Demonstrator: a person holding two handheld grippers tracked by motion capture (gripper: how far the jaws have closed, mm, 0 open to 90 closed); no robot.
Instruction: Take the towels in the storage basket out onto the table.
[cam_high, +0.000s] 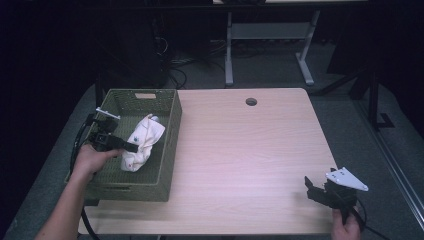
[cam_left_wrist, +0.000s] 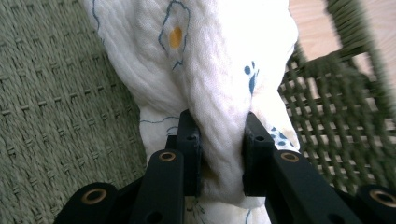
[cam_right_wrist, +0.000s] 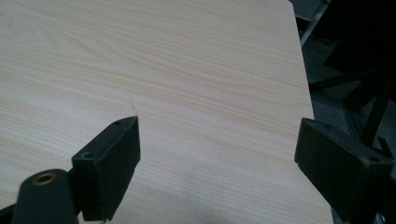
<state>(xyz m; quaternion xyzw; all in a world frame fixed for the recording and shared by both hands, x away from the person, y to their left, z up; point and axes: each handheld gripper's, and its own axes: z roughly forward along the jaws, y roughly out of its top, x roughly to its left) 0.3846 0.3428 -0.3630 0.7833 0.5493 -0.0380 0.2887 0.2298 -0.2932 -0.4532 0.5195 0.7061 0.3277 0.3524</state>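
Left gripper view: left gripper (cam_left_wrist: 219, 149) jaws pinch the white cloth (cam_left_wrist: 210, 70) inside the green basket (cam_left_wrist: 56, 116); right gripper (cam_right_wrist: 217, 163) jaws gape wide.

This looks like a lab or office workroom. A pale wood-grain table (cam_high: 250, 150) with a round cable hole (cam_high: 251, 102) stands on grey carpet (cam_high: 350, 115). At 12 o'clock, the white metal legs of another desk (cam_high: 265, 45) stand in the dim background, and at 11 o'clock loose black cables (cam_high: 175, 70) lie tangled on the floor.
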